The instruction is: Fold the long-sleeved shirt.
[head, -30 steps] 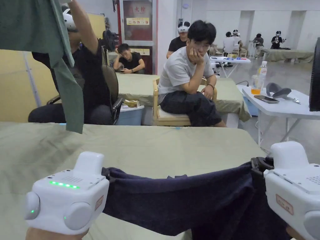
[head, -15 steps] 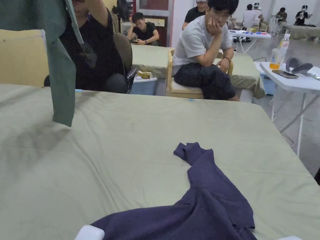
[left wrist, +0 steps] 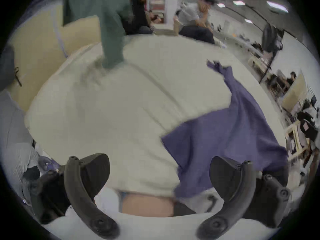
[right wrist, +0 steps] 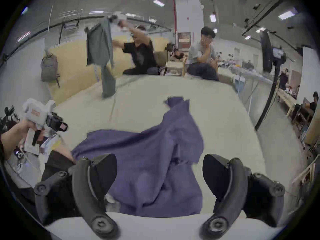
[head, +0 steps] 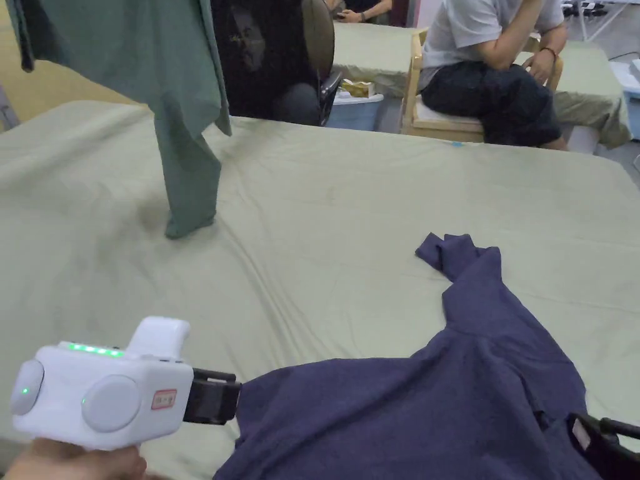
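The dark blue shirt [head: 437,400] lies loosely heaped on the near part of the table [head: 350,206], which is covered with a pale green cloth. One sleeve [head: 459,259] stretches away from the person, its cuff crumpled on the cloth.

The left gripper [head: 215,397] is just beside the shirt's left edge. In its own view the jaws stand wide apart with nothing between them, and the shirt lies off to the right [left wrist: 225,139].

The right gripper [right wrist: 159,179] hovers over the shirt's near right part. Its jaws are also spread wide, with the bunched blue fabric [right wrist: 152,165] lying beneath and between them, not pinched. In the head view only a dark bit of it shows at the bottom right corner [head: 600,437].

Across the table another person holds up a green garment [head: 181,106], its lower end touching the cloth. Someone in a grey T-shirt [head: 487,31] sits on a wooden chair [head: 437,122] behind the table.
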Action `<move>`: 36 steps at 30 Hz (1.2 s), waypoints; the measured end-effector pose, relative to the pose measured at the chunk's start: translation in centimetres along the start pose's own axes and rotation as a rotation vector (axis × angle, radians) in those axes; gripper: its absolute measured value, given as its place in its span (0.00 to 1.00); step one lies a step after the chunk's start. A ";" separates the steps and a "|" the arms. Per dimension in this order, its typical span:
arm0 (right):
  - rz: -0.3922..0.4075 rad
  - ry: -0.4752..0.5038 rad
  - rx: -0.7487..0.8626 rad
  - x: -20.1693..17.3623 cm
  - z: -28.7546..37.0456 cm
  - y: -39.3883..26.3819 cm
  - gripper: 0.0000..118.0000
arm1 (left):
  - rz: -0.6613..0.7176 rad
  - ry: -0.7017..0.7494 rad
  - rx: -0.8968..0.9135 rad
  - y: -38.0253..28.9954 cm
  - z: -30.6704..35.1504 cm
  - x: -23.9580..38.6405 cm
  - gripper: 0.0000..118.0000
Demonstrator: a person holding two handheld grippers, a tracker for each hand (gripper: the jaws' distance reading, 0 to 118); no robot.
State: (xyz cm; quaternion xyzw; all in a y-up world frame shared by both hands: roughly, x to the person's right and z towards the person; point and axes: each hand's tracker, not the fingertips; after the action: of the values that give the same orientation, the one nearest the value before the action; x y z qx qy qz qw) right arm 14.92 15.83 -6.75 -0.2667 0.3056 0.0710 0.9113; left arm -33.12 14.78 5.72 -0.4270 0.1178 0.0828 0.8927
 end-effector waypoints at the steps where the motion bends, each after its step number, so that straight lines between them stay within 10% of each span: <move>1: -0.006 -0.026 -0.016 0.0 -0.8 0.4 0.89 | 0.025 0.032 0.010 0.8 -0.3 -0.5 1.00; 3: -0.073 -0.002 -0.063 0.2 -3.0 0.8 0.32 | 0.101 0.032 0.018 2.0 -2.5 -2.3 0.80; 4: -0.097 0.021 -0.055 0.1 -3.9 0.8 0.09 | 0.116 -0.021 0.007 2.3 -3.3 -2.6 0.27; 5: -0.092 0.005 -0.061 0.3 -5.4 0.3 0.09 | 0.111 -0.065 0.003 2.5 -4.4 -2.5 0.05; 10: -0.084 0.007 -0.160 -1.6 -9.4 -0.6 0.09 | 0.014 -0.060 -0.130 1.9 -10.1 0.0 0.06; 11: -0.076 0.002 -0.166 -1.8 -9.8 -0.7 0.09 | 0.029 -0.071 -0.147 2.0 -10.8 0.2 0.14; 12: -0.074 0.010 -0.173 -1.8 -10.4 -1.0 0.09 | 0.046 -0.091 -0.167 2.2 -11.3 0.2 0.38; 13: -0.072 0.015 -0.181 -1.8 -10.7 -1.1 0.09 | 0.055 -0.123 -0.193 2.2 -11.9 0.2 0.88; 14: -0.069 0.015 -0.189 -1.8 -11.0 -1.2 0.09 | 0.039 -0.111 -0.199 1.1 -12.2 0.9 1.00; 18: -0.097 0.017 -0.204 -1.5 -11.9 -1.2 0.09 | 0.006 0.096 -0.206 1.3 -15.1 2.2 1.00; 24: -0.083 0.002 -0.204 -1.1 -11.6 -0.4 0.09 | -0.085 0.044 -0.251 2.1 -15.8 2.6 0.53; 25: -0.082 0.006 -0.203 -0.6 -11.8 -0.3 0.09 | -0.086 0.026 -0.258 2.4 -15.5 2.2 0.10; 30: -0.054 -0.098 -0.186 2.2 -11.9 2.2 0.09 | -0.081 -0.014 -0.152 5.5 -12.7 1.8 0.03; 32: -0.069 -0.153 -0.196 4.1 -13.1 3.1 0.29 | -0.043 -0.026 -0.091 7.1 -11.8 1.4 0.03; 35: -0.100 -0.213 -0.262 7.3 -17.0 4.2 0.96 | 0.000 -0.030 -0.044 9.1 -11.2 1.0 0.03; 36: -0.112 -0.232 -0.295 8.4 -18.8 4.3 1.00 | -0.005 -0.018 -0.032 9.4 -11.3 1.3 0.03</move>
State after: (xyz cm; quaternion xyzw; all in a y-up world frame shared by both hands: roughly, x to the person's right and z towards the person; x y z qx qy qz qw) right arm 10.68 9.26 -26.26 -0.4041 0.1694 0.0944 0.8939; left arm -35.77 11.85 -8.53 -0.4406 0.1072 0.0863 0.8871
